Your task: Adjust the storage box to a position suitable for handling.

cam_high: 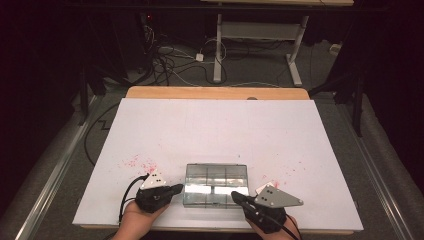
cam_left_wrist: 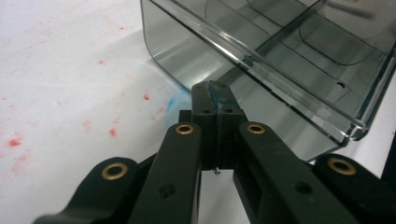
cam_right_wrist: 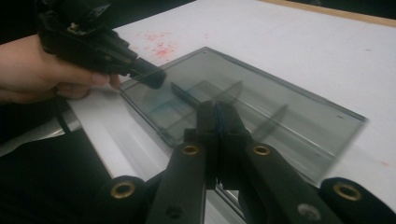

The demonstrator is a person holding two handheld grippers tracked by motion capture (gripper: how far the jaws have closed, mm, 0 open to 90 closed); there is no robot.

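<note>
From the high view, the clear compartment box point(cam_high: 216, 185) sits on the white board point(cam_high: 215, 130) near my edge, flat, between my two grippers. My left gripper point(cam_high: 176, 189) points at its left wall, my right gripper point(cam_high: 236, 196) at its near right corner. Both pairs of fingers are pressed together with nothing between them, so I judge I am bracing or nudging the box, not gripping it yet.

In the left gripper view, my closed tips point(cam_left_wrist: 215, 93) lie just beside the box's smoky side wall point(cam_left_wrist: 187, 51), perhaps touching; I cannot tell. Red specks point(cam_left_wrist: 14, 141) and a blue smear point(cam_left_wrist: 175, 100) mark the board here, detail the high view blurs.

In the right gripper view, my closed tips point(cam_right_wrist: 215, 116) hover over the box's near edge point(cam_right_wrist: 154, 126), with my left hand point(cam_right_wrist: 42, 70) across. The lid point(cam_right_wrist: 261, 107) looks shut, dividers showing through. Next I would need to part the fingers to catch the lid's lip.
</note>
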